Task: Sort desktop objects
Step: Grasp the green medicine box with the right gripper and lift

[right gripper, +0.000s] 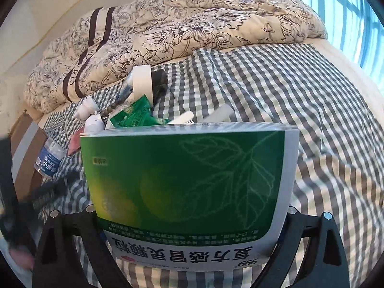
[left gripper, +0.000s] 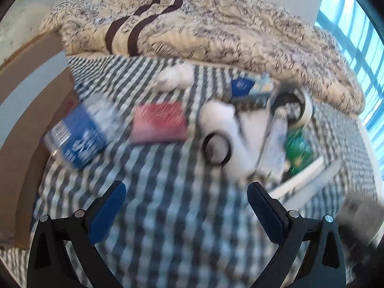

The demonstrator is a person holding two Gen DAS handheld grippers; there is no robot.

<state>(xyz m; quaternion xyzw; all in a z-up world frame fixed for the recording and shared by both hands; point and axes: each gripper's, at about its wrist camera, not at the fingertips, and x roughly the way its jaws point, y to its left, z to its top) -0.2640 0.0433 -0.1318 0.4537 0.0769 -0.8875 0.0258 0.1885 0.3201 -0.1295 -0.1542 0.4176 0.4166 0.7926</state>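
Observation:
My right gripper (right gripper: 192, 216) is shut on a green and white medicine box (right gripper: 189, 182), held above the checked bedsheet (right gripper: 288, 100); the box hides its fingers. My left gripper (left gripper: 187, 192) is open and empty above the sheet, short of a blurred cluster of objects: a blue-labelled water bottle (left gripper: 81, 132), a red pouch (left gripper: 159, 122), a white device with a black ring (left gripper: 220, 139), a tape roll (left gripper: 295, 108) and a green sachet (left gripper: 298, 151). The right wrist view shows the bottle (right gripper: 49, 158), tape roll (right gripper: 142, 81) and green sachet (right gripper: 134, 115) too.
A floral quilt (left gripper: 216, 24) lies heaped at the far side of the bed. A cardboard box (left gripper: 31, 96) stands at the left edge. A window (right gripper: 348, 12) is at the right. White tissue (left gripper: 175, 79) and a blue packet (left gripper: 242, 86) lie beyond the cluster.

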